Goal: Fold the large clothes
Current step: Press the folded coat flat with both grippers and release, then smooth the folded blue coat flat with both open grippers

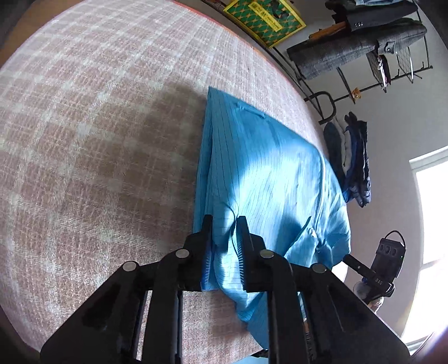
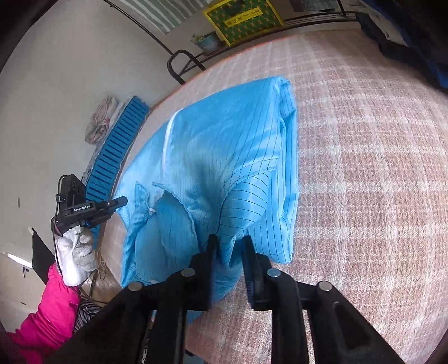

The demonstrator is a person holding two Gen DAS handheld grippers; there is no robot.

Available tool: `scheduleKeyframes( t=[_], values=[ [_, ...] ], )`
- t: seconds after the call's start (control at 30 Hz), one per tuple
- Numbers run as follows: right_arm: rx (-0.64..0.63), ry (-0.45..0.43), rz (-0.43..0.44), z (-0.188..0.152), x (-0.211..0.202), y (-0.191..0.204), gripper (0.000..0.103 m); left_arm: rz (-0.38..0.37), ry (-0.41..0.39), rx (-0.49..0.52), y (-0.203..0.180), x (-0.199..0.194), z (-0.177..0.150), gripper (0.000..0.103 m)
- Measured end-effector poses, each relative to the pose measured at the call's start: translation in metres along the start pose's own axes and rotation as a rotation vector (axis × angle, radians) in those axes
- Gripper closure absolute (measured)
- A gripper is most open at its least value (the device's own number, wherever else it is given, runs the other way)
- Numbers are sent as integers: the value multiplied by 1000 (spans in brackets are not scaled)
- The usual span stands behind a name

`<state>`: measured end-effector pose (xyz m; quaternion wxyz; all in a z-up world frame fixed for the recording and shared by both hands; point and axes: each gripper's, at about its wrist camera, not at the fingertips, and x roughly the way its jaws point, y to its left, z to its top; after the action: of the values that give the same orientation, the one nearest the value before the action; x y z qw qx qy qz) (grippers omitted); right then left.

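A light blue pinstriped garment lies folded on a pink plaid bed cover, with its zipper and collar towards the near edge. My left gripper stands over the near left corner; its jaws are apart and loose blue cloth runs between them. In the right wrist view the same garment lies bunched. My right gripper stands with its jaws apart around a raised fold at the near edge. The left gripper shows at the cloth's far left edge, held by a white-gloved hand with a pink sleeve.
A metal rack with grey clothes and a yellow-green box stand past the bed's far edge. Dark jackets and a blue slatted crate lie beside the bed. A bright window is at the right.
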<state>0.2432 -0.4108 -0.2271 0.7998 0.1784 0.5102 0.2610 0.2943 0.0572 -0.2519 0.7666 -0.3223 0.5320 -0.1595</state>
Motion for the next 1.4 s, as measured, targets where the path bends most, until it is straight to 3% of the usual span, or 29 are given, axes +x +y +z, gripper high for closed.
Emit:
scheduleKeyframes(
  t=[0.07, 0.2, 0.23, 0.3, 0.33, 0.37, 0.4, 0.47, 0.63, 0.7, 0.77, 0.87, 0.93, 1.07, 1.2, 1.27, 1.33, 1.4],
  values=[
    [-4, -58, 20, 6, -13, 0, 38, -19, -42, -26, 2, -11, 7, 71],
    [103, -90, 35, 22, -9, -21, 40, -55, -48, -90, 9, -8, 20, 71],
    [131, -88, 19, 25, -4, -27, 45, -57, -36, -100, 10, -3, 21, 71],
    [163, -60, 27, 30, 11, -33, 82, -29, -8, -71, 5, 8, 20, 89],
    [157, -47, 16, 31, 16, -31, 87, 17, -3, -28, -1, 13, 19, 96],
    [122, -34, -20, 30, 20, -25, 96, 69, -14, 16, -6, 16, 16, 96],
    [72, -24, -81, 30, 23, -17, 98, 107, -18, 52, -10, 20, 14, 96],
    [-12, 11, -180, 28, 33, -8, 99, 197, -2, 107, -12, 34, 7, 96],
    [-67, 77, -302, 19, 45, -3, 98, 290, -17, 212, -30, 32, -1, 95],
    [-112, 30, -372, 20, 27, 10, 77, 318, -77, 259, -48, 14, 0, 95],
    [-182, -51, -450, 23, 7, 27, 70, 321, -152, 316, -69, -3, 0, 95],
    [-230, -189, -380, 36, -7, 50, 70, 305, -224, 401, -100, -6, 2, 95],
    [-264, -214, -326, 49, 2, 64, 71, 297, -191, 406, -110, 2, 6, 95],
    [-364, -156, -323, 66, 50, 93, 74, 341, -109, 393, -113, 9, 5, 90],
    [-351, -59, -340, 70, 81, 76, 75, 501, -189, 403, -99, -7, 3, 90],
    [-332, -16, -374, 64, 86, 60, 74, 527, -242, 377, -88, -24, 6, 90],
    [-309, 3, -381, 66, 87, 48, 74, 452, -288, 342, -82, -37, 9, 90],
    [-282, -17, -357, 68, 77, 43, 74, 351, -283, 335, -84, -34, 13, 90]
  ],
)
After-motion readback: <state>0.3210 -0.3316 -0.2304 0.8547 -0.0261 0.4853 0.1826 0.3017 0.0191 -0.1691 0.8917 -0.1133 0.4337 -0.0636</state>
